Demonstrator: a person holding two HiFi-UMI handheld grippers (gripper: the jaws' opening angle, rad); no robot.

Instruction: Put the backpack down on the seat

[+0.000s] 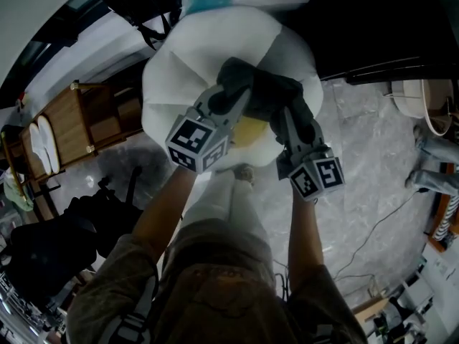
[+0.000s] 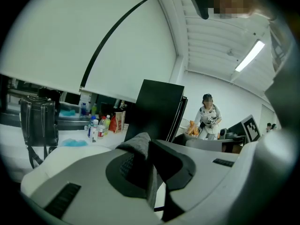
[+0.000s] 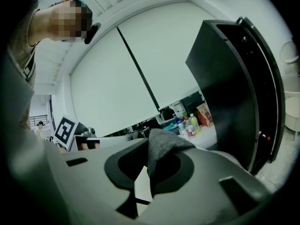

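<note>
Both grippers are clenched on the backpack (image 1: pixel 267 90). The left gripper (image 1: pixel 231 97) and the right gripper (image 1: pixel 288 113) each pinch a fold of its dark grey fabric. Each gripper view shows that cloth squeezed between closed jaws and bulging up past them. The backpack sits as a dark bunch between the two grippers, over the middle of the white rounded seat (image 1: pixel 179 63). Whether it rests on the seat or hangs clear of it cannot be told. A pale yellow patch (image 1: pixel 251 131) shows just on the near side of the bunch, between the grippers; what it is cannot be made out.

The person's bare forearms reach forward from khaki shorts (image 1: pixel 215 278) at the near edge of the head view. Around the seat lies a grey marbled floor (image 1: pixel 358 163), with a wooden shelf unit (image 1: pixel 79 120) to the left. Beyond the seat, a white table (image 3: pixel 208 134) carries a cluster of bottles (image 2: pixel 98 125), a blue cloth (image 1: pixel 208 0) and a black handbag (image 2: pixel 38 121) standing upright at its left end. A tall black cabinet (image 3: pixel 229 88) stands right of the table, and another person (image 2: pixel 208 118) stands far off.
</note>
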